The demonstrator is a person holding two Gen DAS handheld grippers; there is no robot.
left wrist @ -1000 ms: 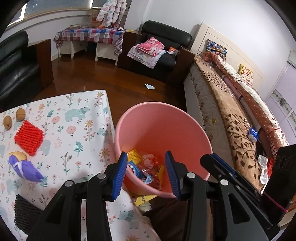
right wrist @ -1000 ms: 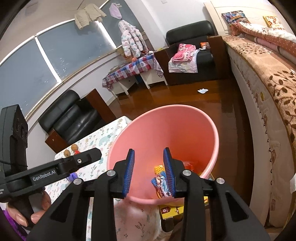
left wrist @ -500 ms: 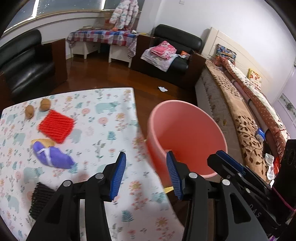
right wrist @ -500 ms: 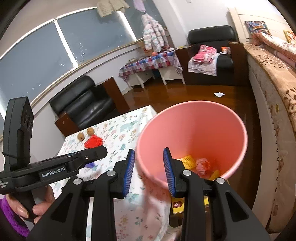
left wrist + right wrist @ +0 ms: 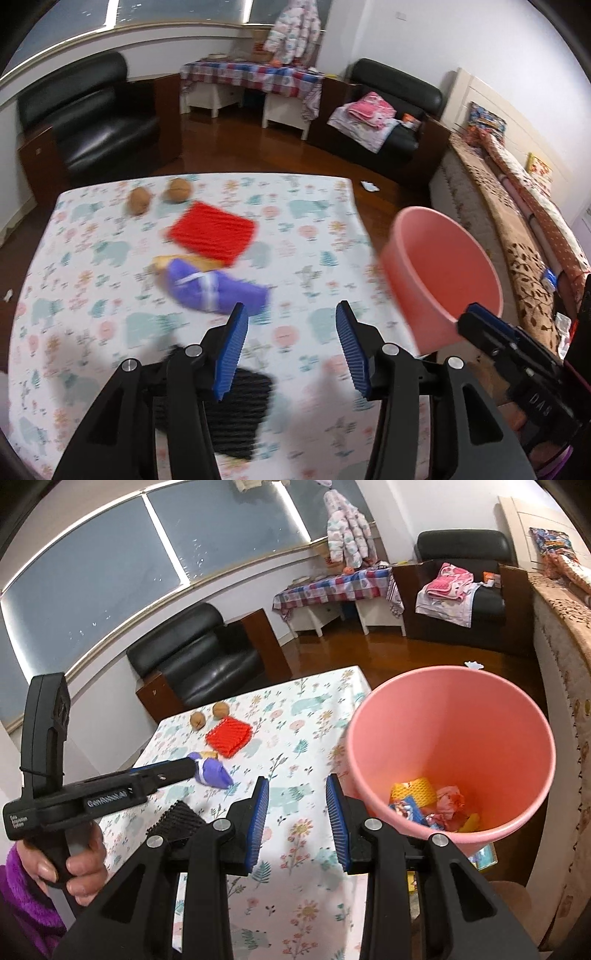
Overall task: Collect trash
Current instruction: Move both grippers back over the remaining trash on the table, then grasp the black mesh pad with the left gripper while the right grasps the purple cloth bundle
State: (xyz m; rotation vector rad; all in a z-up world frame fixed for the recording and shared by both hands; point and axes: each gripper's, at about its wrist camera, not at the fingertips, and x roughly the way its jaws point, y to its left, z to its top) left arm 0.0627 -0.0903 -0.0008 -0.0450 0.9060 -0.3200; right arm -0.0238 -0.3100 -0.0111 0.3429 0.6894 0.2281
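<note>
A pink bin (image 5: 450, 753) stands off the table's right edge, holding several wrappers (image 5: 428, 805); it also shows as the pink bin (image 5: 439, 280) at right in the left wrist view. On the flowered tablecloth (image 5: 306, 236) lie a purple pouch (image 5: 214, 288), a red ribbed pad (image 5: 214, 236), a black ribbed pad (image 5: 240, 417) and two walnuts (image 5: 159, 195). My left gripper (image 5: 291, 350) hovers over the cloth just past the black pad, jaws opening, nothing between them. My right gripper (image 5: 297, 823) hangs open and empty over the cloth left of the bin.
A black armchair (image 5: 99, 125) stands behind the table, a sofa with clothes (image 5: 380, 118) at the back right, a bed (image 5: 524, 206) along the right. A paper scrap (image 5: 369, 186) lies on the wooden floor. A hand in a purple sleeve (image 5: 74, 871) holds the left gripper.
Both views have swung left from the bin toward the table. The left gripper left the bin's mouth for the cloth and its jaws spread wider. The right jaws kept their gap.
</note>
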